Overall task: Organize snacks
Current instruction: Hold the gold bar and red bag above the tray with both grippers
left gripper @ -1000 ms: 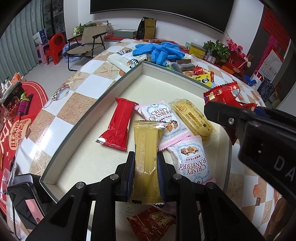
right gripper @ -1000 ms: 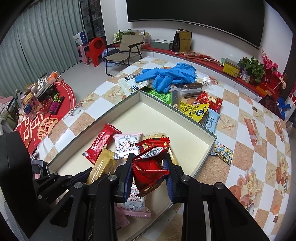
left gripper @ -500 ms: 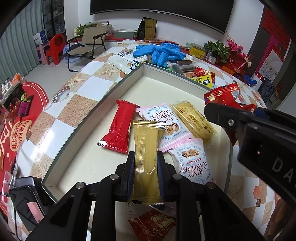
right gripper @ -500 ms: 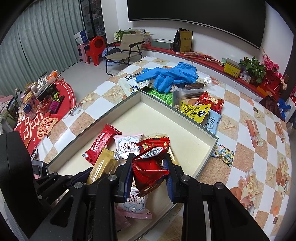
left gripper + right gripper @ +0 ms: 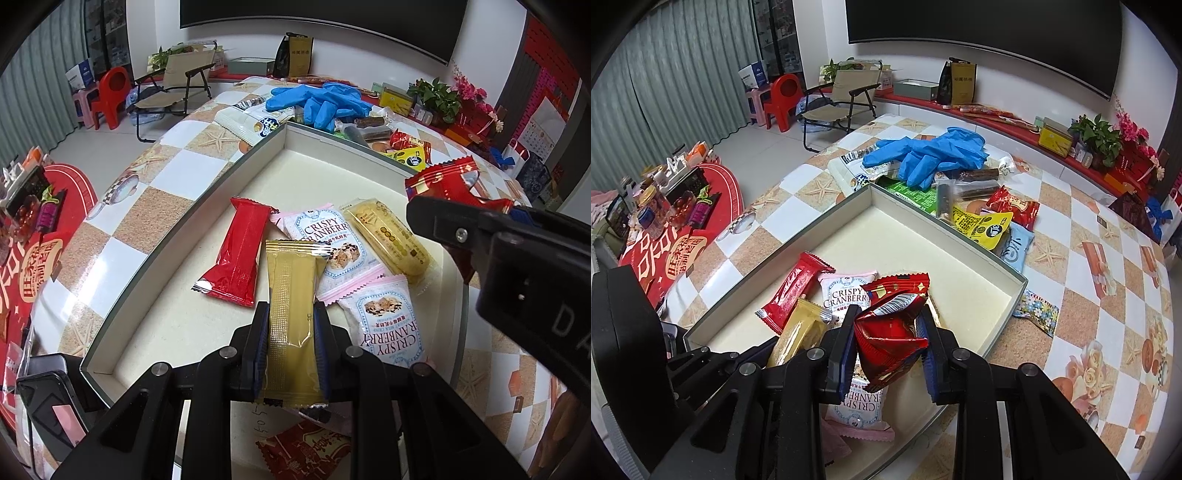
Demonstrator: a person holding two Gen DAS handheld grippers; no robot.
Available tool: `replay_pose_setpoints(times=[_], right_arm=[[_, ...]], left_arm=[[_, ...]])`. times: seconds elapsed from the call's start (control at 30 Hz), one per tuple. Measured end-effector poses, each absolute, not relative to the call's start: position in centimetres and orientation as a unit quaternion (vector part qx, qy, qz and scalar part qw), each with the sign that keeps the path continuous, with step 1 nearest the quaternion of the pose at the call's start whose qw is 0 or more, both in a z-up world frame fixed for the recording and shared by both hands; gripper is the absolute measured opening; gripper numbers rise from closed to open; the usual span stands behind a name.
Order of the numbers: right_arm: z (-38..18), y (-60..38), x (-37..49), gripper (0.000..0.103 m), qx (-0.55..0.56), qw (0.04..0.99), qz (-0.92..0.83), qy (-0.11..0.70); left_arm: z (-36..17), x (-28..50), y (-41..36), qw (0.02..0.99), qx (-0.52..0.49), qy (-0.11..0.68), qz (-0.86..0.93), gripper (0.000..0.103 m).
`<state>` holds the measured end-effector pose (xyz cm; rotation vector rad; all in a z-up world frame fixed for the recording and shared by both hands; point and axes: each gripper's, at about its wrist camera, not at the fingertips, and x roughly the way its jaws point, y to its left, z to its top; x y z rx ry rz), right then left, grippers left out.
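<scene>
1. Snacks are being gathered in a shallow cream tray (image 5: 177,243) set on a checked tablecloth (image 5: 1089,295).
2. A gold wafer packet (image 5: 291,325) is clamped between the pads of the left gripper (image 5: 291,317) and held above the near end of the tray.
3. A crumpled red packet (image 5: 890,332) is pinched in the closed right gripper (image 5: 888,325), above the tray's near right part.
4. On the tray floor a long red bar (image 5: 236,254), two "Crispy Cranberry" packs (image 5: 328,240) (image 5: 388,325) and a yellow cake packet (image 5: 388,236) are laid close together, some overlapping.
5. Blue gloves (image 5: 931,153) are piled beyond the tray's far corner, on other wrappers.
6. More loose snacks, among them a yellow pouch (image 5: 982,223), are lying just outside the far right wall.
</scene>
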<state>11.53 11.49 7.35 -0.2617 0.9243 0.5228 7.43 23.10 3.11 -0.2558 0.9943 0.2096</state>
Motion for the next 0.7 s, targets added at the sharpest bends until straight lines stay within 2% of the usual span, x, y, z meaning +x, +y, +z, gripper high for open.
replay_pose_setpoints(times=[0.7], right_arm=[[6.79, 11.87, 11.91, 0.032, -0.125, 0.852, 0.249, 0.443]], left_arm=[[2.84, 7.42, 23.15, 0.864, -0.124, 0.477, 0.102, 0.024]])
